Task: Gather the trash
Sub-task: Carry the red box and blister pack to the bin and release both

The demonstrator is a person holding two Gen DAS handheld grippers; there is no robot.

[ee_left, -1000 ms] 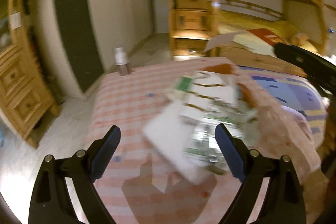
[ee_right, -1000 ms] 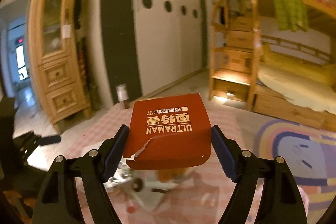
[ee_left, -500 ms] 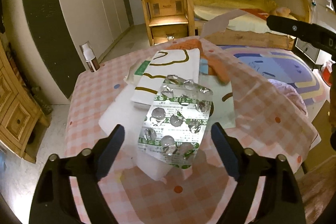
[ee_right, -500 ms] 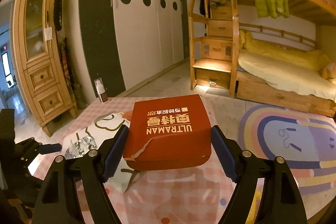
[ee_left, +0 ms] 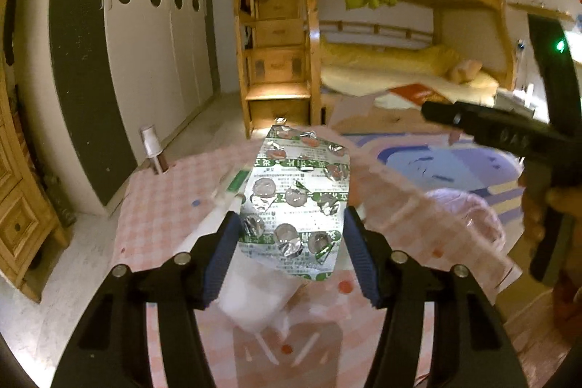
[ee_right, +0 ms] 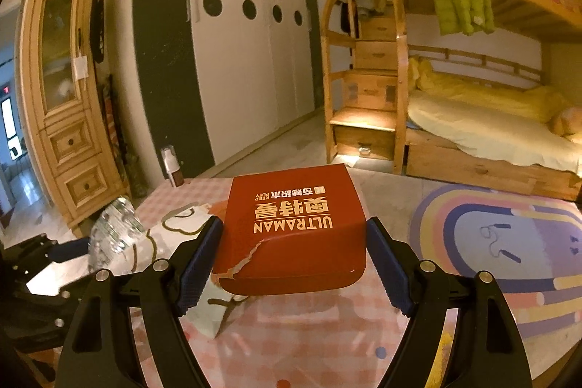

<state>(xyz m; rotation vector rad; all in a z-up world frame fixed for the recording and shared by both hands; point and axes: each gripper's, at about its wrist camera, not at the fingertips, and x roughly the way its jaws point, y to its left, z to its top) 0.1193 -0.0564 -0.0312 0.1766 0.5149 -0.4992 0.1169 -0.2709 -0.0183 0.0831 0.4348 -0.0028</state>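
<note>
Over the checked counter [ee_left: 163, 206], the left tongs [ee_left: 291, 239] have just been closing on a spent foil blister sheet [ee_left: 296, 199], which now stands lifted between the two blue pads, its edges at or against them; it reads as pinched and clear of the cloth. The right tongs [ee_right: 293, 259] clamp a torn red carton [ee_right: 291, 228] marked ULTRAMAN, held above the counter at the middle of the right wrist view. So two pieces of trash are in hand. Still lying on the cloth are a white packet with a brown squiggle [ee_right: 174, 224], at about nine o'clock from the carton, and a blurred white sheet [ee_left: 254, 297] under the blister sheet at six o'clock. A small spray bottle [ee_left: 152, 148] stands at the counter's far corner, around ten o'clock. No bin shows in either view, so by my reading the dropping-off remains, then the leftover paper.
</note>
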